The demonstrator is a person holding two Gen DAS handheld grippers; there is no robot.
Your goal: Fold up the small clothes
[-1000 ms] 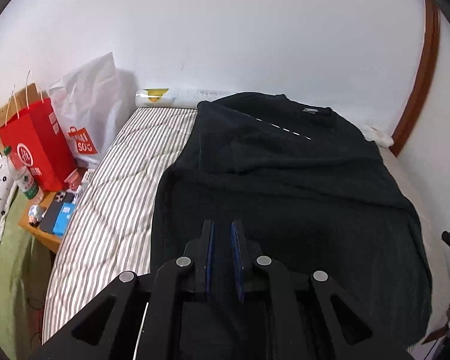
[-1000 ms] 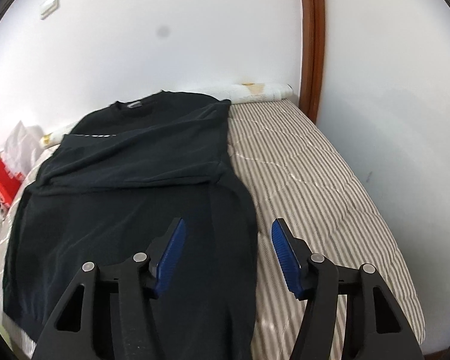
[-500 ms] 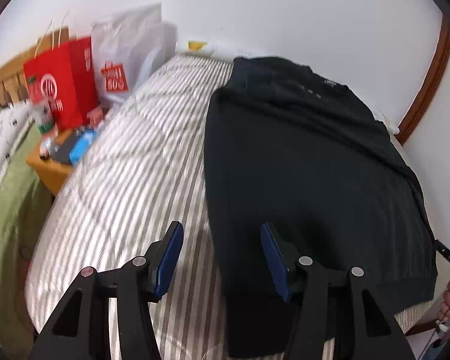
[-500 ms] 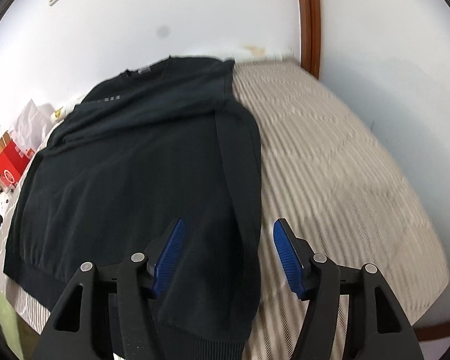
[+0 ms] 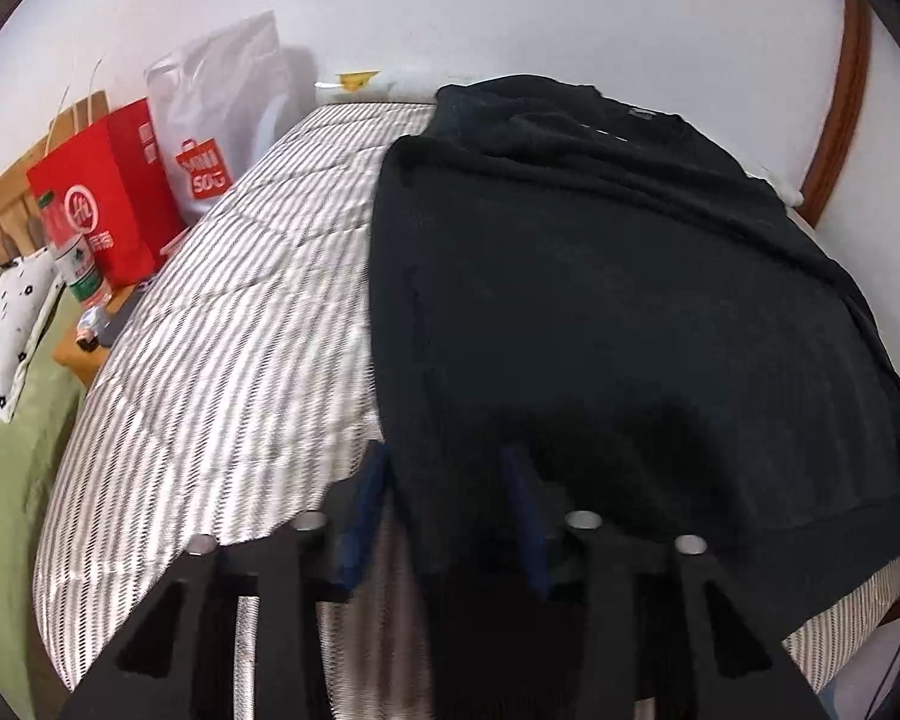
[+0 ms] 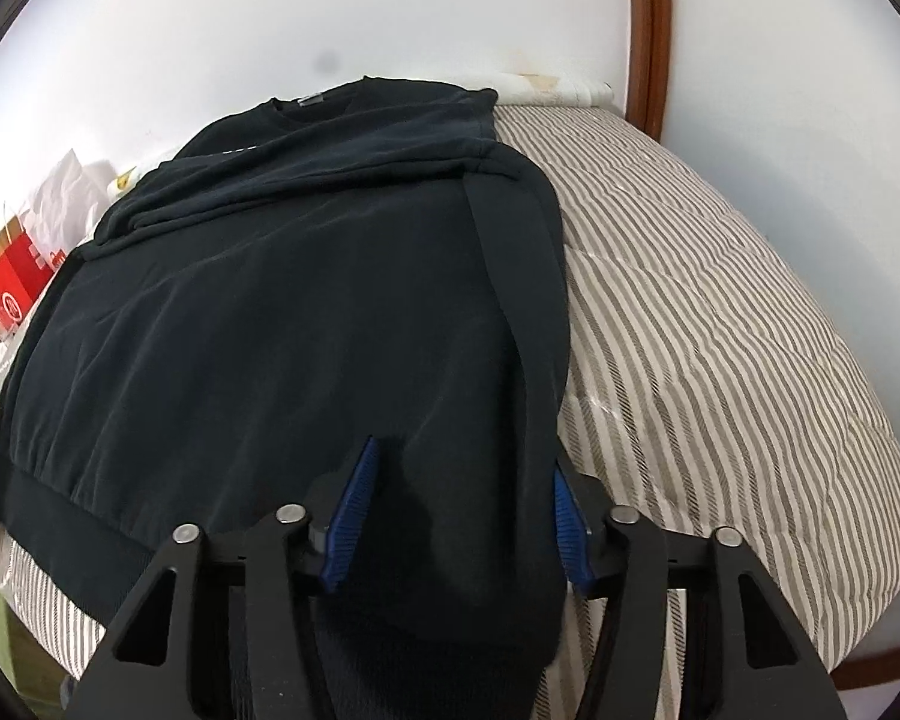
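Observation:
A black long-sleeved sweater [image 5: 618, 312] lies flat on the striped mattress [image 5: 228, 324], collar at the far end, sleeves folded across the chest. It also shows in the right wrist view [image 6: 294, 312]. My left gripper [image 5: 447, 510] is open, its blue-padded fingers astride the sweater's near left hem corner. My right gripper [image 6: 462, 510] is open, its fingers astride the near right hem corner, where the fabric lies between them. Neither pair of pads presses the cloth.
The mattress [image 6: 720, 324] is bare to the right of the sweater. A red paper bag [image 5: 108, 186], a white plastic bag [image 5: 222, 126], a bottle [image 5: 78, 267] and a wooden side table [image 5: 84, 354] stand left of the bed. White walls and a brown door frame [image 6: 651, 30] lie behind.
My left gripper went from shut to open and dropped to the left hem corner. My right gripper stayed open and came down and forward over the right hem corner.

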